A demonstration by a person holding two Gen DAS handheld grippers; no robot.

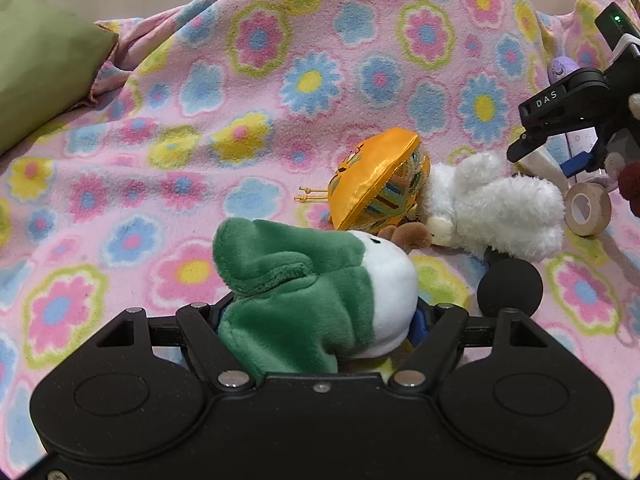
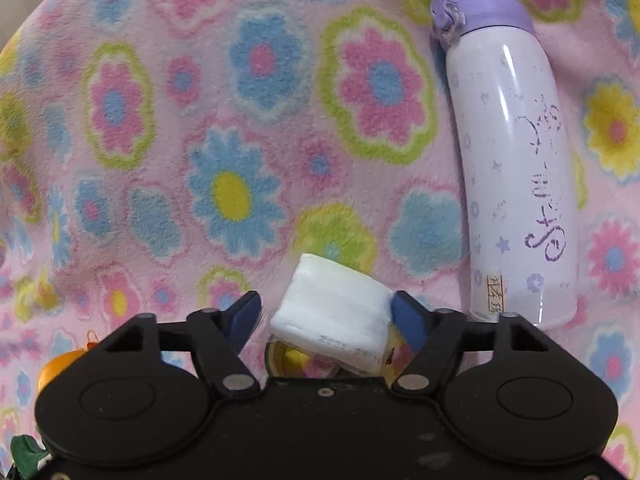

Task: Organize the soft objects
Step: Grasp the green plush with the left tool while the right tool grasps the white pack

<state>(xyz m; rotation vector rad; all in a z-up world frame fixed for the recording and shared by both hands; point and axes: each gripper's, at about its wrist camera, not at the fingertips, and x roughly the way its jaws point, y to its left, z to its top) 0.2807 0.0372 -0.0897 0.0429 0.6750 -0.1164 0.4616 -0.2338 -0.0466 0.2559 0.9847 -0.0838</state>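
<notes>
My left gripper (image 1: 320, 320) is shut on a green and white plush toy (image 1: 316, 292), held over the flowered pink blanket (image 1: 160, 120). Just beyond it lie an orange satin pouch (image 1: 376, 180) and a white fluffy plush (image 1: 496, 208). My right gripper (image 2: 326, 316) is open; a white tissue pack (image 2: 332, 312) sits between its blue fingers (image 2: 408, 320), touching the right one and apart from the left one. The right gripper's body also shows at the right edge of the left wrist view (image 1: 568, 120).
A lavender bottle (image 2: 516, 160) lies on the blanket right of my right gripper. A tape roll (image 1: 588, 208) lies by the white plush, with a black round object (image 1: 510, 288) in front. A green pillow (image 1: 44, 64) lies far left.
</notes>
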